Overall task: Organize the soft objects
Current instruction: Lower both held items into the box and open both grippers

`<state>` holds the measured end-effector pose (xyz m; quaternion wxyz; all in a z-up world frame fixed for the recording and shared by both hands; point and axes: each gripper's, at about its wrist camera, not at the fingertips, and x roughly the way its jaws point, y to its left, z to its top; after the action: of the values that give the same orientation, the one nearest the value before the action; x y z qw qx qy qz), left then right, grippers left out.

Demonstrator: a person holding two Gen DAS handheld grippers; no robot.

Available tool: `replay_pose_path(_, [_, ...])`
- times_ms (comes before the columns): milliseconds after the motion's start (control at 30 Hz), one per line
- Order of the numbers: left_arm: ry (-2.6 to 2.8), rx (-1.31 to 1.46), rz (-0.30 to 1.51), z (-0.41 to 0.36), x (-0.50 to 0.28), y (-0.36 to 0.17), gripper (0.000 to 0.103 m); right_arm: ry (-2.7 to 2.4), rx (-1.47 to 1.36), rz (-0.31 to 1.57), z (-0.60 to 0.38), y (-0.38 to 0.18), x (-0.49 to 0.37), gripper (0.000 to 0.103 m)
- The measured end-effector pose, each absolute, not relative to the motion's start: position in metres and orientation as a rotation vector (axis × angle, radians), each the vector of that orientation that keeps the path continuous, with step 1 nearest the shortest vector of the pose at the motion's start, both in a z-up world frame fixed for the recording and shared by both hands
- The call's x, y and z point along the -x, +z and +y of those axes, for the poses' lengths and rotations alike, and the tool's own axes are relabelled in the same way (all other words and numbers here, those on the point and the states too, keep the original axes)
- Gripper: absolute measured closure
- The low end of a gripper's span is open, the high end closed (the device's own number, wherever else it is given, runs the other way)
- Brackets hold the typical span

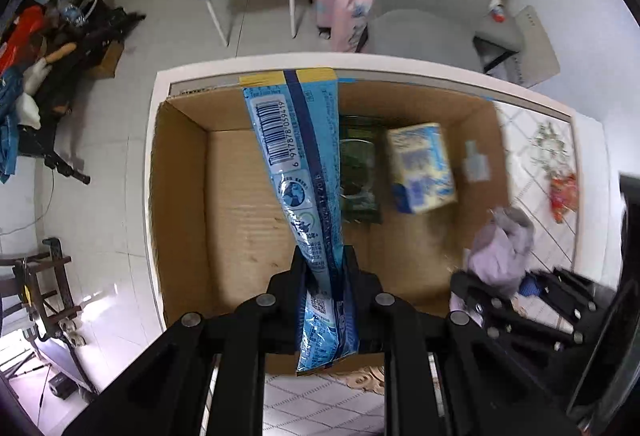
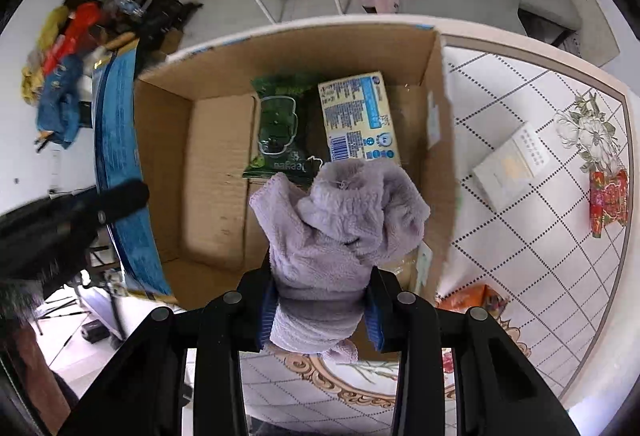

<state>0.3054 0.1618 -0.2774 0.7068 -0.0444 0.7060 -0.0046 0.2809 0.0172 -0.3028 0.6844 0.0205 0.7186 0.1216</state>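
- My left gripper [image 1: 326, 260] clamped tight on the blue packet [image 1: 298, 163], pinched low near one end. Most of the pack hangs free over the cardboard box [image 1: 180, 163]. Risk: slick film slides thru pads if I swing it.
- My right gripper [image 2: 320, 292] squeezing the lilac fleece cloth [image 2: 340, 211], bunched, bulging out past the fingers. Hangs above box's near edge. Risk: loose fold snags on the wall on the way down, drags cloth out of grip.
- Both tools close together over one box — could knock each other if I drop both at once.
- Box floor: green wipes pack [image 2: 278, 127] and yellow-blue pack [image 2: 358, 117] already at far side, side by side. Risk: long packet lands across them, sticks up over rim.
- Box sits near table edge [image 1: 154, 123]; a hard push could shift it toward the drop.
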Motion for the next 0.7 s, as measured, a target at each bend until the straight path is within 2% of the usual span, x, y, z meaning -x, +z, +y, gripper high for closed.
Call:
replay_pose_path(300, [-0.026,0.145,1.675,0.181,-0.351,-0.354,0.089,0.171,-0.018,1.722,0.016,-0.370,-0.293,0.064])
replay_pose_path(467, [-0.030,0.129,1.705,0.182,-0.364,-0.373,0.089,0.154,-0.010,1.757,0.014,-0.387,-0.294,0.064])
replay_pose_path(500, [-0.036,0.122,1.711,0.181,-0.367,-0.374,0.086,0.150,-0.013,1.766,0.012,-0.390,-0.294,0.063])
replay_pose_path(633, [-0.004,0.099,1.740,0.182,-0.374,-0.379,0.083,0.144,-0.044,1.788,0.008,-0.394,-0.296,0.059])
replay_pose_path(700, [0.004,0.090,1.740,0.181,-0.376,-0.377,0.080,0.142,-0.052,1.785,0.006,-0.390,-0.297,0.051])
